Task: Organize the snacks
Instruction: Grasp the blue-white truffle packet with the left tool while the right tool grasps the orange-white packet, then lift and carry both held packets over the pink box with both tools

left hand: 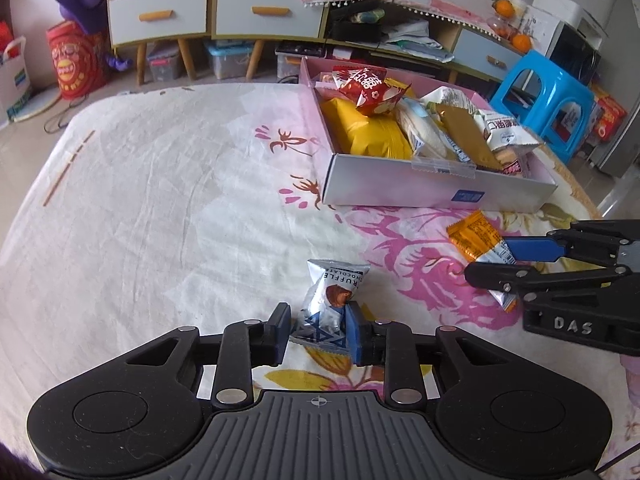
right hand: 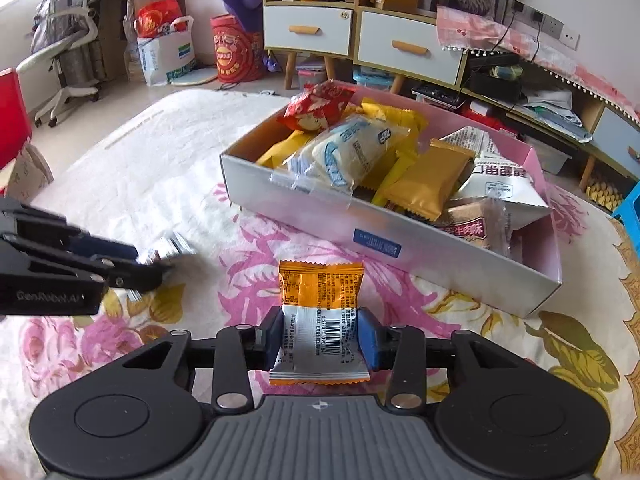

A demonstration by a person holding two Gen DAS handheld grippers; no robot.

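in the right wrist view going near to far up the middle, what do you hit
right gripper with its jaws closed on the orange snack packet → floral cloth → snack box → white drawer cabinet

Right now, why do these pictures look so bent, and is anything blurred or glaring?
Left wrist view: fisheye lens curves the bed edge and darkens the corners; the truffle packet is sharp, with slight shine on its foil. Right wrist view: same bending; the box and orange packet are sharp, the silver packet at the left gripper is smeared, and daylight is soft.
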